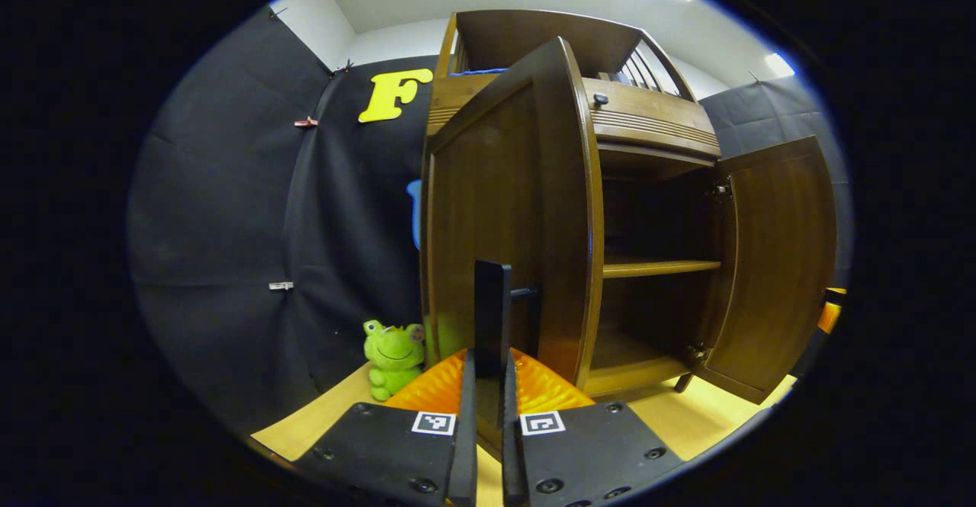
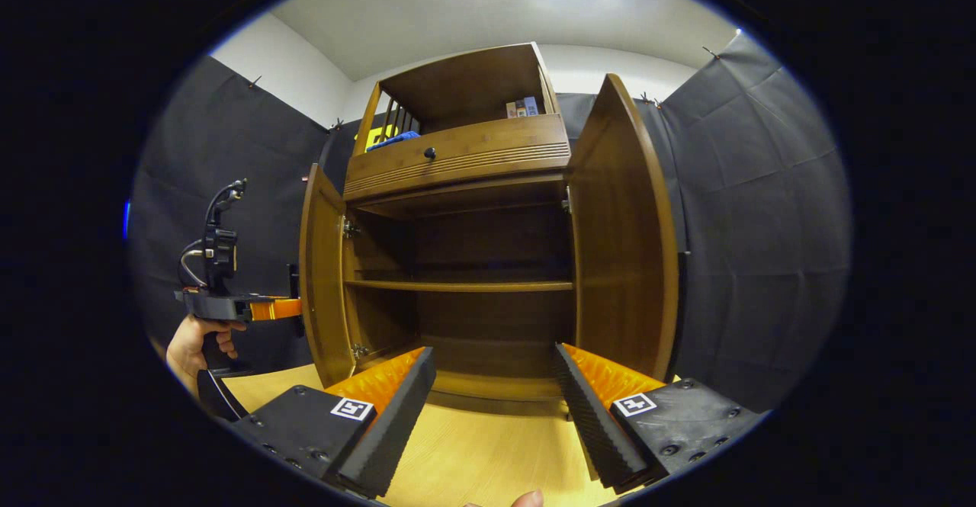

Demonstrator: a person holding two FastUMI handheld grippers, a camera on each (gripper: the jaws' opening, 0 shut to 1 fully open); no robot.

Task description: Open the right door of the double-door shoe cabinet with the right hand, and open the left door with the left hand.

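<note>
A brown wooden shoe cabinet [image 2: 457,248] stands on a pale wood floor [image 2: 473,454] with both of its doors swung open. In the right gripper view it is seen head-on: the left door [image 2: 320,286] angles out at the cabinet's left edge, the right door [image 2: 621,240] at its right edge, and between them are 1 shelf [image 2: 457,286] and a dark interior whose back is hard to make out. Above the doors is a drawer [image 2: 457,158] with a small dark knob, and above that an open top compartment holding a blue item and some small boxes, too small to identify. The right gripper [image 2: 492,408] is in front of the cabinet with its 2 fingers spread wide, holding nothing. To the left of the cabinet, a hand [image 2: 200,347] holds the left gripper [image 2: 293,309] against the outer face of the left door; its tips are hidden behind the door edge. In the left gripper view, the left gripper [image 1: 488,396] has its fingers drawn narrow around the left door's dark vertical handle [image 1: 492,316], pressing it from both sides. A green frog plush [image 1: 393,356] sits on the floor left of the cabinet, against the black cloth wall [image 1: 229,225].
</note>
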